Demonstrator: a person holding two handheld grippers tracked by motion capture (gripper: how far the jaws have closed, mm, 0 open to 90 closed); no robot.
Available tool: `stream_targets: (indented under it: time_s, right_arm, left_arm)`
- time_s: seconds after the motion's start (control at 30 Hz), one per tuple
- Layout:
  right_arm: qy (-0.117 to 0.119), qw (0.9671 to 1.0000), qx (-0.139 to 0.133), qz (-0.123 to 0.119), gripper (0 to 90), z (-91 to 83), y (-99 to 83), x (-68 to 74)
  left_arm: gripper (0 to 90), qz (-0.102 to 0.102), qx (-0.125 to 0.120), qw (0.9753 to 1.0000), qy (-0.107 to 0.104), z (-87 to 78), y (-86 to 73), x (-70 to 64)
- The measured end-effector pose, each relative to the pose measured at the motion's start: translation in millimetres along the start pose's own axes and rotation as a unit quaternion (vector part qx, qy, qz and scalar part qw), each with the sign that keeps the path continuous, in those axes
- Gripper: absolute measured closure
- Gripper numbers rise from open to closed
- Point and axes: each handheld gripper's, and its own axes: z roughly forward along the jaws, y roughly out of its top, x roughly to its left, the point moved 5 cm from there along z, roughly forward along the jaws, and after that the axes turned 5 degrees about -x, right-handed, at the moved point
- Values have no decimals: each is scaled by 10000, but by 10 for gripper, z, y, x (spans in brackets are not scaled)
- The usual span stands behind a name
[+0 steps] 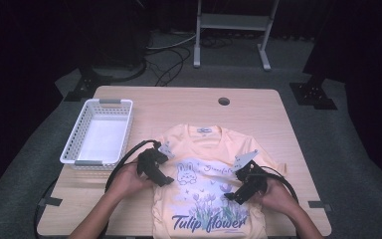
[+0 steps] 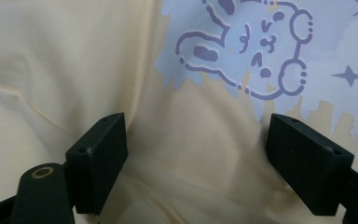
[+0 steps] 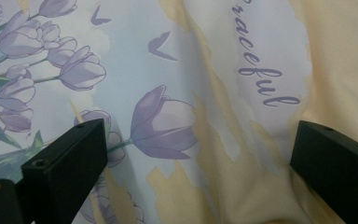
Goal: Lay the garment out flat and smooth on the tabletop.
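Both grippers are down over the yellow T-shirt [image 1: 209, 189], and both have their jaws spread wide with nothing between them but cloth lying flat underneath. The left gripper [image 1: 155, 169] sits over the shirt's left side, beside the printed rabbit [image 2: 256, 51]; its own view shows plain yellow fabric in the gap, with a soft crease running off to one side. The right gripper [image 1: 246, 186] hangs over the tulip picture [image 3: 163, 126], near the curly lettering [image 3: 265, 79], and the cloth there is a little rumpled. From where I stand, the pair look set level with each other on either side of the print so that each can pinch up a fold at the same height, probably to fold or lift the shirt evenly. The shirt itself is spread front-up on the near half of the wooden table [image 1: 258, 107], collar pointing away from the person, hem at the near edge. A white plastic basket [image 1: 99, 132] waits on the left, just beside the shirt's sleeve, perhaps where the shirt ends up.
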Motion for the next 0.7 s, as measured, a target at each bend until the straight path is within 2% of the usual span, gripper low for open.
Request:
stream_targets:
  time_s: [0.13,0.27,0.4,0.47,0.57,0.7]
  right_arm:
    - [-7,10000,11,37,32,18,27,-55]
    - [-22,10000,36,65,32,25,41,-71]
    - [8,9998,55,193,68,-3,49,-68]
    - [-60,9995,-29,308,68,-56,63,-61]
    - [-156,9995,-155,231,71,-161,87,1]
    - [-190,9996,-190,108,71,-275,88,161]
  left_arm:
    - [201,-20,-37,10000,23,13,14,58]
    - [193,-56,-73,10000,31,19,18,58]
    - [193,-230,-186,9996,-26,-23,17,29]
    - [173,-283,-288,9992,-81,-82,34,-20]
    - [173,-204,-449,9987,-105,-192,64,-145]
    - [173,-41,-605,9980,-180,-286,77,-374]
